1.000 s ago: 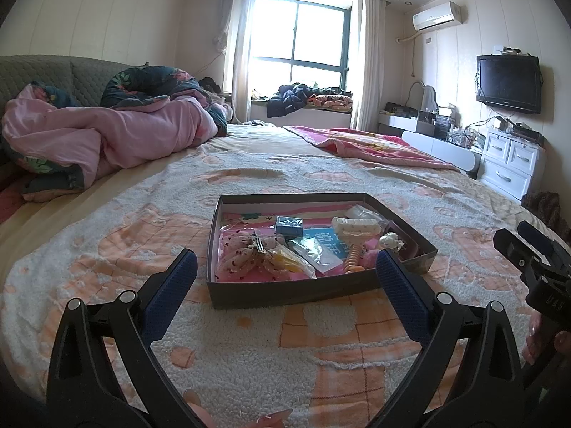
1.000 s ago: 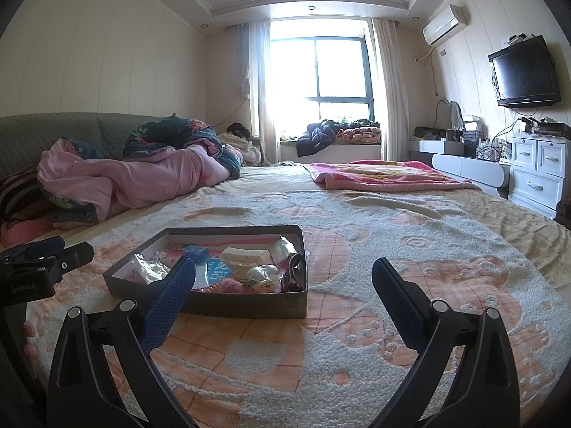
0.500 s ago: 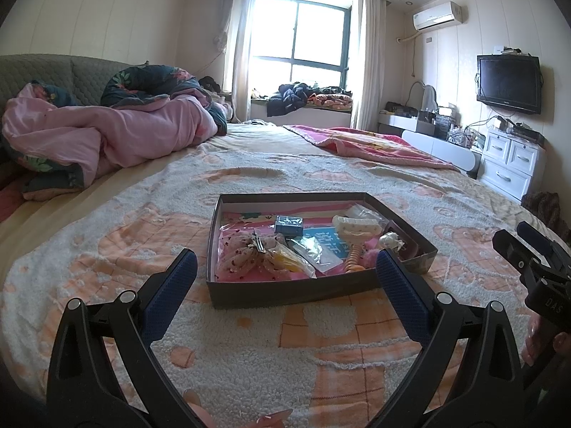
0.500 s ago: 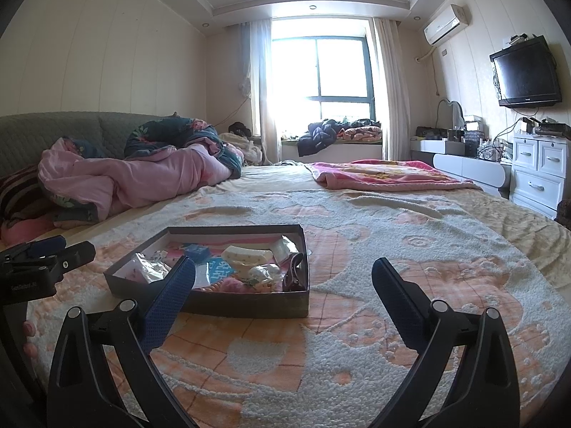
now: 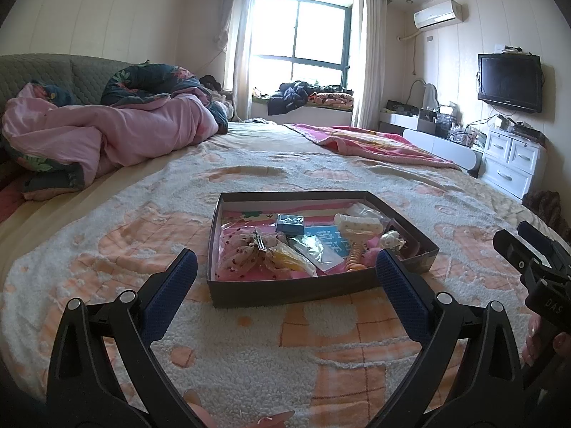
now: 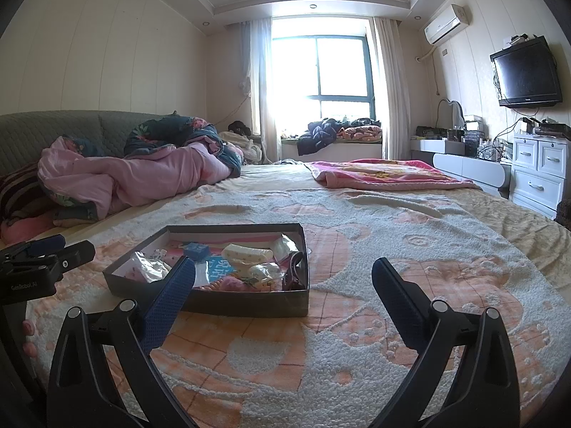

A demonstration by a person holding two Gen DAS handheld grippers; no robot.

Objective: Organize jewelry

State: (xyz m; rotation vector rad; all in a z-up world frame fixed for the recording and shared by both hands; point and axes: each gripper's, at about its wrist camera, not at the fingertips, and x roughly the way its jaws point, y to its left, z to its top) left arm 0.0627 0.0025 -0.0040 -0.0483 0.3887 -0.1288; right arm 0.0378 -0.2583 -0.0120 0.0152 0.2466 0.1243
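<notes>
Shallow dark box (image 5: pixel 292 290) of mixed jewelry and hair pieces is lying on the bed (image 5: pixel 107 249) at twelve o'clock, both tongs (left tongs (image 5: pixel 285 278), right tongs (image 6: pixel 283 281)) hovering apart and empty, seemingly readying for reaching in.

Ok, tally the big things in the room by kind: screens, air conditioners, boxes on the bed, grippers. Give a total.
Television: 1
Air conditioner: 1
Box of jewelry and trinkets on the bed: 1
Grippers: 2, the left gripper and the right gripper, both open and empty
Total: 5
</notes>
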